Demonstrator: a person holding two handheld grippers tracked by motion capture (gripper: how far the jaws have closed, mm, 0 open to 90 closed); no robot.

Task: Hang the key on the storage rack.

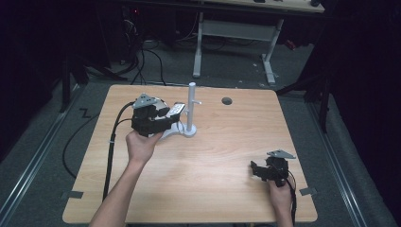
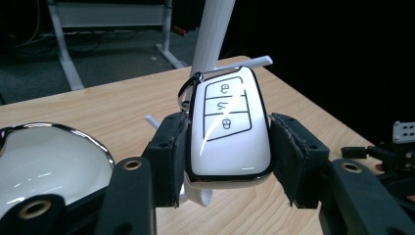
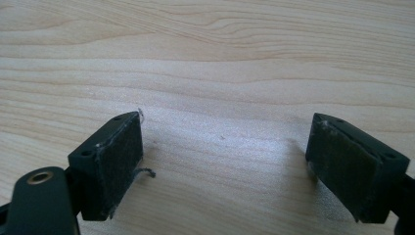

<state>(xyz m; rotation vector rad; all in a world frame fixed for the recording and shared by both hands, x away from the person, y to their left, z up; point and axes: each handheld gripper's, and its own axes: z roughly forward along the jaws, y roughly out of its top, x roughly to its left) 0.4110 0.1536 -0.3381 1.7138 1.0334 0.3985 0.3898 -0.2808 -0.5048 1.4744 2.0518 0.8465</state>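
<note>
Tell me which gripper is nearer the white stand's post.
Left. The left gripper, shut on a white key fob, sits right beside the post; the right gripper hangs open near the table's front-right corner.

Black tongs [image 1: 176, 112], grey three-cornered plates, black trailing cables, bare forearms.

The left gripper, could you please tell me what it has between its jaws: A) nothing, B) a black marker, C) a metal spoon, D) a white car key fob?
D: in the left gripper view the left gripper has its jaw pads pressed on either side of a white car key fob with three button icons and a metal ring, close to the white stand.
</note>
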